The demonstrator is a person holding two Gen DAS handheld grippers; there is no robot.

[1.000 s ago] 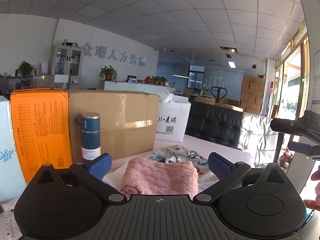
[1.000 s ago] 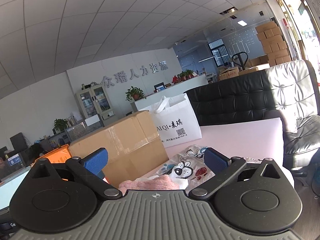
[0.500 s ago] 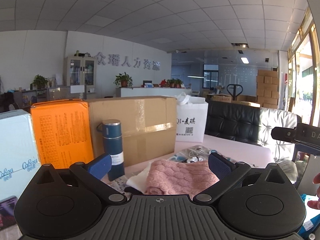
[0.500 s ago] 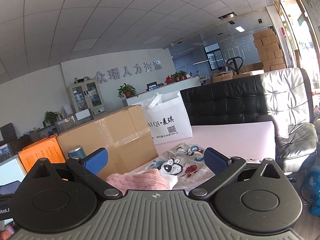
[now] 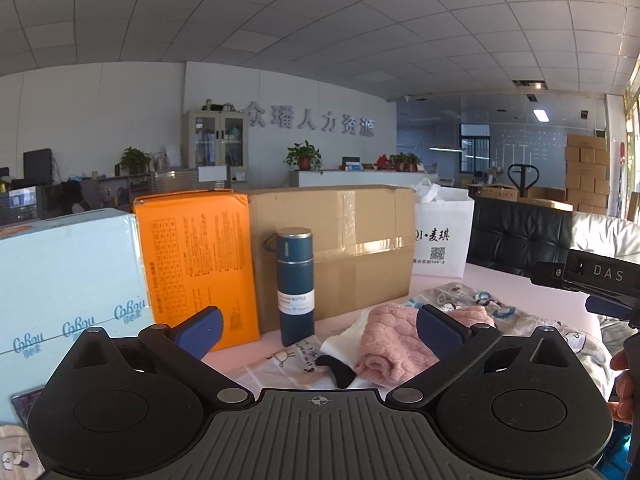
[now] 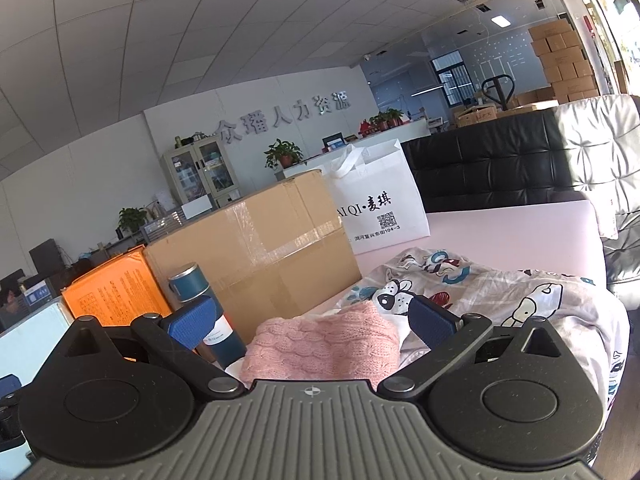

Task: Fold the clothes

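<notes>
Pink knitwear, a folded sweater (image 5: 394, 344), lies on the pale pink table (image 6: 520, 232) ahead of both of my tools, partly over a cartoon-print garment (image 6: 500, 292) spread toward the table's right side. My left gripper (image 5: 318, 326) hangs above the surface with its 2 blue pads wide apart and nothing between them; my right gripper (image 6: 312, 320) is likewise spread and empty. Behind the clothes stand a dark blue bottle (image 5: 295, 286), a taped cardboard box (image 5: 348, 240), an orange box (image 5: 196, 260) and a white bag (image 6: 380, 204)
</notes>
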